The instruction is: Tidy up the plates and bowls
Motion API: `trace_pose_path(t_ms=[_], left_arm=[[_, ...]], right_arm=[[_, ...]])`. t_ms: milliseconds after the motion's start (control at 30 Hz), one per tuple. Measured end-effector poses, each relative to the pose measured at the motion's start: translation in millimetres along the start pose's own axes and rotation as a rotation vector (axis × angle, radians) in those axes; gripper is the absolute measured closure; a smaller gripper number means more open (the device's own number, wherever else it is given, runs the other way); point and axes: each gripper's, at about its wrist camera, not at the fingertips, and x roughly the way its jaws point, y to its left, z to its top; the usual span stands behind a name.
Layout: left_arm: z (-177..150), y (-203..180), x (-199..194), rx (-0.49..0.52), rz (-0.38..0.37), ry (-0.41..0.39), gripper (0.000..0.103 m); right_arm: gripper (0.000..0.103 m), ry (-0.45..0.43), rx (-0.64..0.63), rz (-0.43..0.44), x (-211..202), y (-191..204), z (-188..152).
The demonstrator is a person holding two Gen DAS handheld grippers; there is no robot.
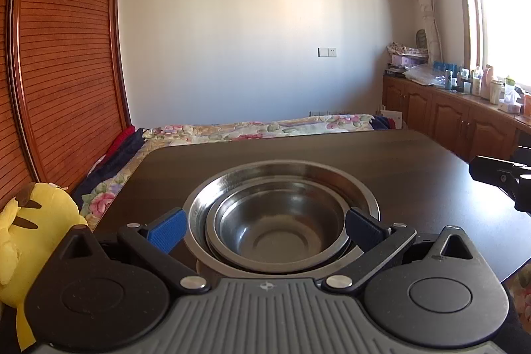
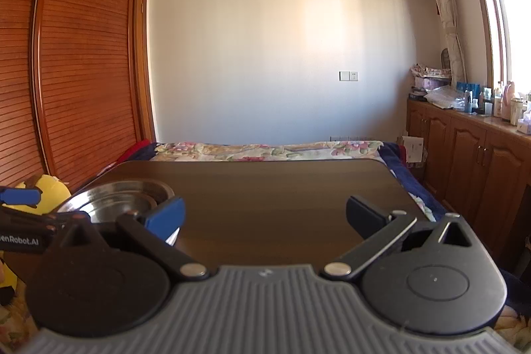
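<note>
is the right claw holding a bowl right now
No, the right claw is open over bare table; the nested bowls sit off to its left.

Nested bowls (image 1: 278,228) — left gripper (image 1: 265,229) spread.

The left tongs (image 1: 265,229) hide the near rim of the nested steel bowls (image 1: 282,221). The yellow plush toy (image 1: 30,241) is cut off at the edge. The windowsill bottles (image 1: 478,82) are too small to identify.

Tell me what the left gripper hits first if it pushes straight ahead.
Likely the nested steel bowls: the open left gripper points straight at them, fingers flanking the smaller bowl. Depth is unclear.
</note>
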Motion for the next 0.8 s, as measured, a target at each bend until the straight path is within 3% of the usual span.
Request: trace_pose_path(t_ms=[800], left_arm=[[0.0,0.0,-1.9,0.000,0.005,-0.004,0.000]], right_arm=[[0.000,0.010,0.008,-0.007,2.6,-1.3,1.5]])
